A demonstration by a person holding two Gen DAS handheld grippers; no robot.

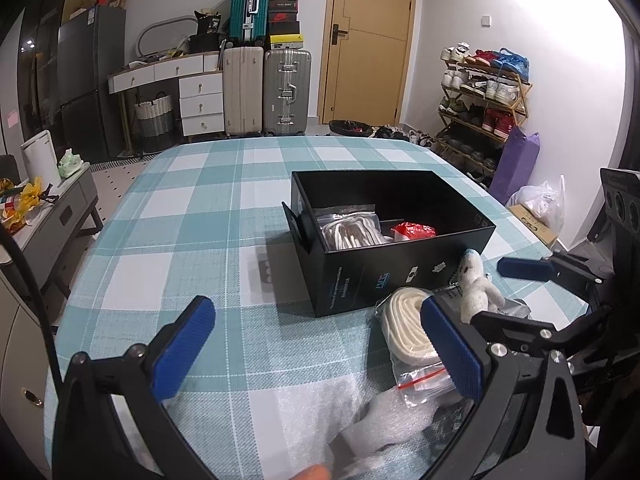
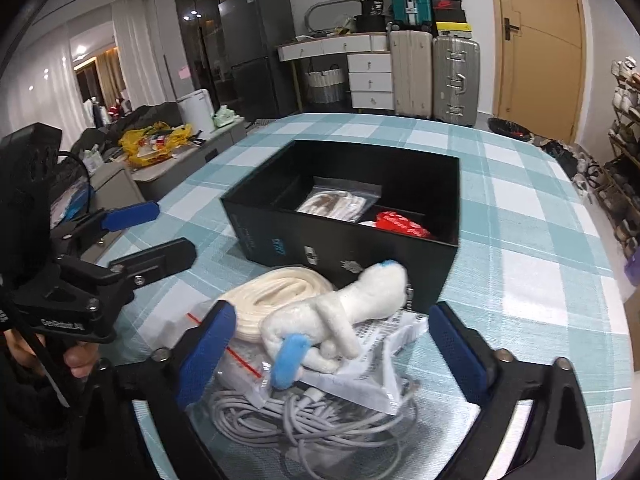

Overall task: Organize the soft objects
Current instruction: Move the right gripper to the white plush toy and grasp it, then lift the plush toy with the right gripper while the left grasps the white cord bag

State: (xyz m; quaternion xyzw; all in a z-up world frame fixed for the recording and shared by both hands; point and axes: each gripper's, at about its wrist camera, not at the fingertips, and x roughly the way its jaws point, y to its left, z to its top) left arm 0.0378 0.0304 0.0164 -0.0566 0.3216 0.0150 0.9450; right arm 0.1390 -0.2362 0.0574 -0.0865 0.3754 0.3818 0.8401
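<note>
An open black box stands on the checked tablecloth. It holds a bagged white cord and a red packet. In front of it lie a cream rope coil in a zip bag, a white plush toy with blue tips and a grey cable bundle. My right gripper is open and straddles the plush toy, with its pads clear of it. My left gripper is open and empty, left of the pile.
White foam wrap lies at the near table edge under the left gripper. A printed paper packet sits beneath the toy. A low cabinet stands left of the table, suitcases behind it, and a shoe rack at the right.
</note>
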